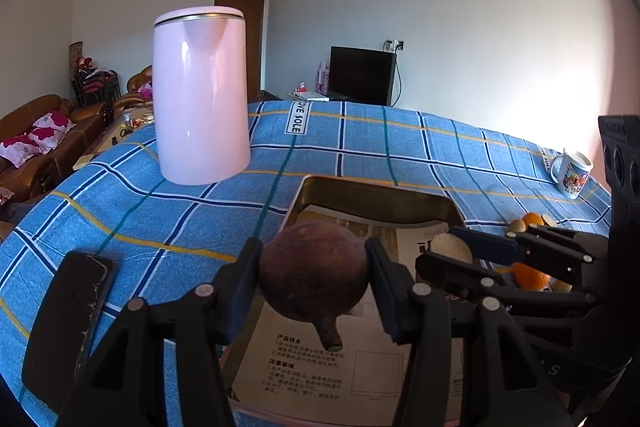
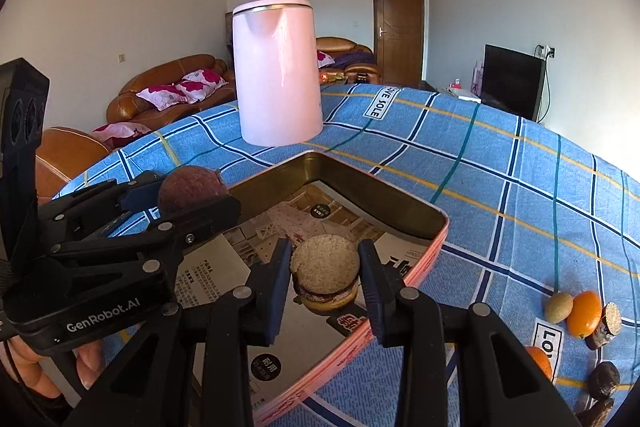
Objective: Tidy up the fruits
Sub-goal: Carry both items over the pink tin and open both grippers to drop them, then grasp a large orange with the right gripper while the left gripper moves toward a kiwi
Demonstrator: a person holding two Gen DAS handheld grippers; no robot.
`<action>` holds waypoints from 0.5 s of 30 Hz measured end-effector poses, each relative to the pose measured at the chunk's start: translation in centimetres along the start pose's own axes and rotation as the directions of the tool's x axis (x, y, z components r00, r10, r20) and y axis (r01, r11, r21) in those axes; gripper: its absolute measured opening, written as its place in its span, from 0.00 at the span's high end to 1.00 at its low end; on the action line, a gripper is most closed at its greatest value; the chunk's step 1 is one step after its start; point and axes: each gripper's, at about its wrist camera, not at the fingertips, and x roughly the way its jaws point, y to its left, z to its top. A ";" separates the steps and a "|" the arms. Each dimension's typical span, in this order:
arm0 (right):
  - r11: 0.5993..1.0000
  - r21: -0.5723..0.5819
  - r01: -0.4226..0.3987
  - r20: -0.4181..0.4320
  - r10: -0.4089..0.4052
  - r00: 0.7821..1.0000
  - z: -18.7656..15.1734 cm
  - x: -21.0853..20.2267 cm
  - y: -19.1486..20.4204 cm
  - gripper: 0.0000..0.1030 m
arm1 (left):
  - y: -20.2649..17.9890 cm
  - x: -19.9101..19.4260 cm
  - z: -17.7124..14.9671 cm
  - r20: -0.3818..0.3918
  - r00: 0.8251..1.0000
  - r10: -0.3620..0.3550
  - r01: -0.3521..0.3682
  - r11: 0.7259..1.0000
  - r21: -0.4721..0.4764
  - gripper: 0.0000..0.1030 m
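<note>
Over the blue tablecloth (image 1: pixel 168 227), left gripper (image 1: pixel 314 267) clamps a brown fruit (image 1: pixel 312 267).

walls (image 2: pixel 120 7) white | sofa (image 2: pixel 160 95) brown leather | door (image 2: pixel 398 27) wooden | TV (image 2: pixel 512 83) dark

Bright daylight washes the right wall (image 1: pixel 540 67) to glare; the pink kettle (image 1: pixel 200 95) gleams; fisheye bends the desk (image 1: pixel 360 147); corners go black; focus sharp.

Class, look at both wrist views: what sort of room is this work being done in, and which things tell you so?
Most likely a home living room: brown leather sofas with floral pillows, a black flat television, and a table under a blue checked cloth bearing a pink electric kettle.
</note>
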 end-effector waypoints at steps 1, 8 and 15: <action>1.000 -0.007 -0.002 -0.015 0.002 1.000 0.0 0.3 0.2 0.65 | 0.0 0.1 0.0 -0.007 1.000 0.010 -0.010 1.000 0.001 0.48; 0.999 -0.035 -0.011 -0.094 0.007 0.996 -0.1 1.8 0.7 0.59 | -0.2 -0.2 0.0 0.001 1.000 0.023 -0.023 1.000 0.009 0.44; 1.000 -0.017 -0.006 -0.011 0.006 1.000 -0.7 -2.2 0.5 0.37 | -1.2 -2.8 0.6 0.066 0.998 0.007 -0.008 1.000 0.010 0.31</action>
